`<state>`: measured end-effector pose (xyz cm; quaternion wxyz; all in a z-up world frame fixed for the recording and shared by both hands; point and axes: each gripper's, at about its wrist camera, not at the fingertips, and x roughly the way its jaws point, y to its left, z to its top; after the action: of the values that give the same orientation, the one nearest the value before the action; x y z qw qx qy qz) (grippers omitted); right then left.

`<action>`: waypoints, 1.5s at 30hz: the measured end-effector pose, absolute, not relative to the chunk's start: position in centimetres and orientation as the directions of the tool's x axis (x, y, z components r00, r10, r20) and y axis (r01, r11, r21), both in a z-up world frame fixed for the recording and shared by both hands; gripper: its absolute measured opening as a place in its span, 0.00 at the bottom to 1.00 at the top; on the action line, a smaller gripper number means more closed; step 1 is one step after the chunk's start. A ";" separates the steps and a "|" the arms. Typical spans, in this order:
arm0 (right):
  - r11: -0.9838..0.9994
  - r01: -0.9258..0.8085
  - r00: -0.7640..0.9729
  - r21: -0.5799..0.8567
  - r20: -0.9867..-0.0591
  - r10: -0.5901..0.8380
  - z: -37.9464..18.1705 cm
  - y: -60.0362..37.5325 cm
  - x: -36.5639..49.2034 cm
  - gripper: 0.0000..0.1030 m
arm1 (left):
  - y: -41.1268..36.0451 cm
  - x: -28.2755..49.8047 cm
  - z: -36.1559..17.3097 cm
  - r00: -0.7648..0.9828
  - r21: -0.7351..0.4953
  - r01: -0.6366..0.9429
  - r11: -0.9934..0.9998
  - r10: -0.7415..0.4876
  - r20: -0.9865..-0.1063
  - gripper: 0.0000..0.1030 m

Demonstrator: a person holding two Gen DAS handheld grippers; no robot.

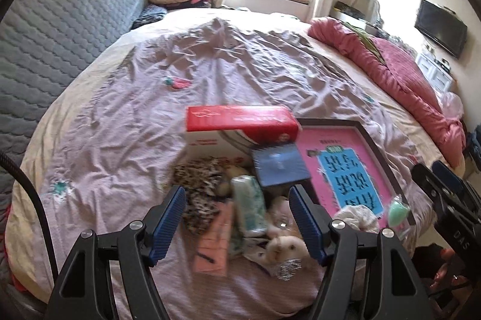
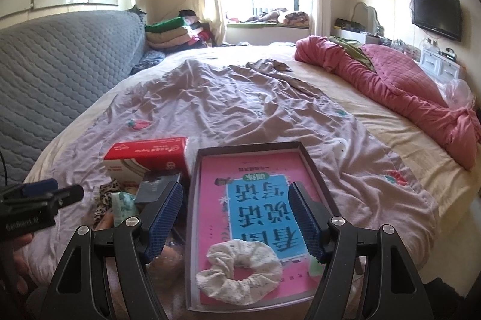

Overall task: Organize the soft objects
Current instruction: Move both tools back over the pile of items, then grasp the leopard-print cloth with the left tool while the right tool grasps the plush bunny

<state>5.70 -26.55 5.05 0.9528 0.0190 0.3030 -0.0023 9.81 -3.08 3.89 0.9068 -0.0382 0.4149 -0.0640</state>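
- Left wrist view showed our left claw standing wide with nothing between its pads, poised over a heap of soft things on the bed, probably to choose the next piece.
- At 2 o'clock from that heap lay the dark tray; the white scrunchie already rested at its near end, so we judged it the collecting place.
- Our right claw hung wide and empty above the tray, ready to help.

My left gripper open, empty, above soft pile: plush toy just left of dark tray.
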 end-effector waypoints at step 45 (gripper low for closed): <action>0.765 -0.500 0.700 -0.405 -0.709 0.083 -7.6 -10.2 5.3 0.73 | 3.2 13.4 -4.1 0.526 -0.186 -0.047 0.981 -0.134 -0.840 0.69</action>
<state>5.30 -10.23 -7.58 0.8722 -0.2989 0.3492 0.1672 13.39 3.24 -4.11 0.8686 -0.0930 0.4861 -0.0252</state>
